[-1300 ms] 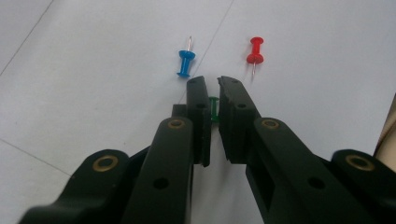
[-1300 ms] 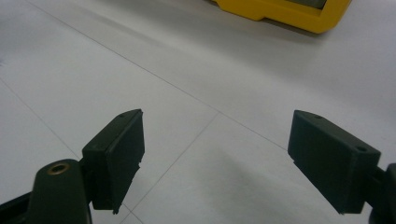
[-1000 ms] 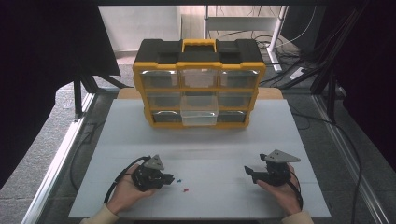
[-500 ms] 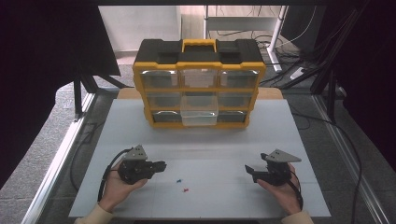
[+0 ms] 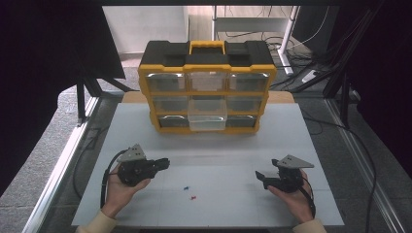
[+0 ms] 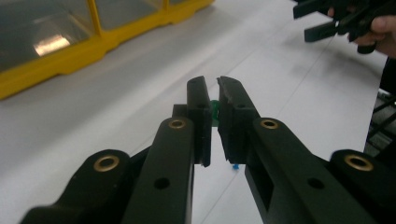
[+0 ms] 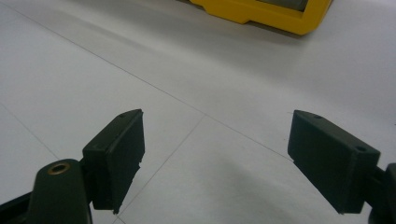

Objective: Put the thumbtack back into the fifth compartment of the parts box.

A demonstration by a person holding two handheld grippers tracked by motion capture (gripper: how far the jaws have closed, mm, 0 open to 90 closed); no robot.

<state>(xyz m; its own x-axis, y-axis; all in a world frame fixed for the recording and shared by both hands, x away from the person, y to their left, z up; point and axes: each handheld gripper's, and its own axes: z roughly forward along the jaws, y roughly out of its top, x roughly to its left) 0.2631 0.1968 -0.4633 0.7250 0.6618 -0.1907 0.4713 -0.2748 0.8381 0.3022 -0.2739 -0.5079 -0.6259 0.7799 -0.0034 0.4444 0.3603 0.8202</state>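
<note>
My left gripper (image 6: pixel 214 88) is shut on a small green piece (image 6: pixel 214 110), pinched between its pads and lifted off the white table (image 5: pixel 218 160). In the high view the left gripper (image 5: pixel 164 163) is held at the left, pointing right. A small blue piece (image 5: pixel 186 187) and a small red piece (image 5: pixel 193 198) lie on the table to its right; the blue piece (image 6: pixel 236 165) also shows below the jaws. My right gripper (image 7: pixel 215 158) stands open over bare table, and sits at the right in the high view (image 5: pixel 261 177).
A yellow and black drawer organizer (image 5: pixel 207 53) stands at the table's far middle, its bottom centre clear drawer (image 5: pixel 207 119) pulled out. The table's front edge runs just behind both hands. The other gripper (image 6: pixel 336 18) shows far off at the top right of the left gripper view.
The left hand has lifted and drawn its gripper to the left, away from the blue and red pieces. The right hand has stayed where it was.
</note>
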